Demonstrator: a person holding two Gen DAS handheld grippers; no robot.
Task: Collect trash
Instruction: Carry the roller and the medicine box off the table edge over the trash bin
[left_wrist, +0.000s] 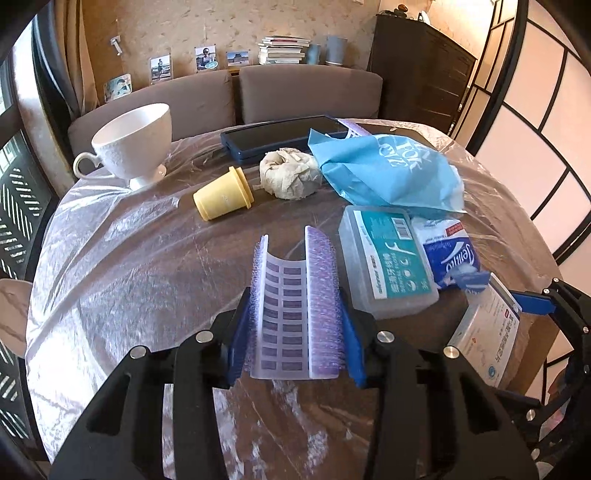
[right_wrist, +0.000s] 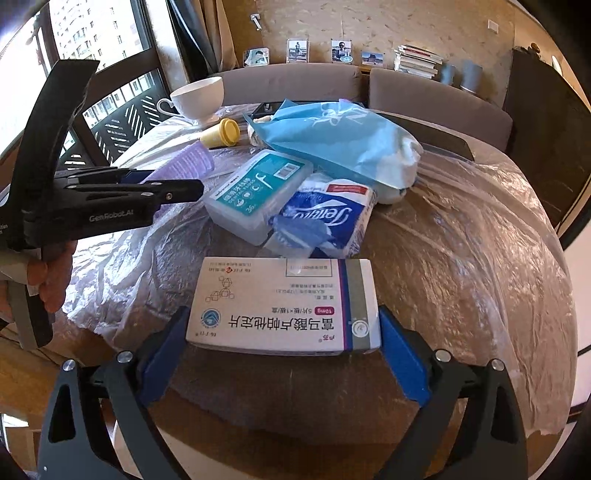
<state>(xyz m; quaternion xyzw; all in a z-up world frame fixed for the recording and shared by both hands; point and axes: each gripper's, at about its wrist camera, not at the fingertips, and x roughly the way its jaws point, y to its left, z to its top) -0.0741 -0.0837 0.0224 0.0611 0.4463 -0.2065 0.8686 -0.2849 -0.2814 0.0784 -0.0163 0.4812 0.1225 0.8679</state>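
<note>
A purple bristly hair roller (left_wrist: 284, 273), a half shell with its hollow side up, sits between the blue pads of my left gripper (left_wrist: 293, 314), which is shut on it above the table. From the right wrist view that roller (right_wrist: 192, 162) pokes past the left gripper's (right_wrist: 166, 184) black fingers. A white medicine box (right_wrist: 284, 295) with printed text lies crosswise in my right gripper (right_wrist: 283, 317), a blue pad pressing on each short end. The same box (left_wrist: 487, 332) shows at the lower right of the left wrist view.
A clear plastic sheet (left_wrist: 129, 277) covers the round table. On it lie a floss box (left_wrist: 384, 258), a tissue pack (left_wrist: 450, 254), a blue bag (left_wrist: 388, 173), a paper wad (left_wrist: 288, 173), a tipped yellow cup (left_wrist: 221, 195), a white teacup (left_wrist: 136, 144) and a dark tablet (left_wrist: 277, 136).
</note>
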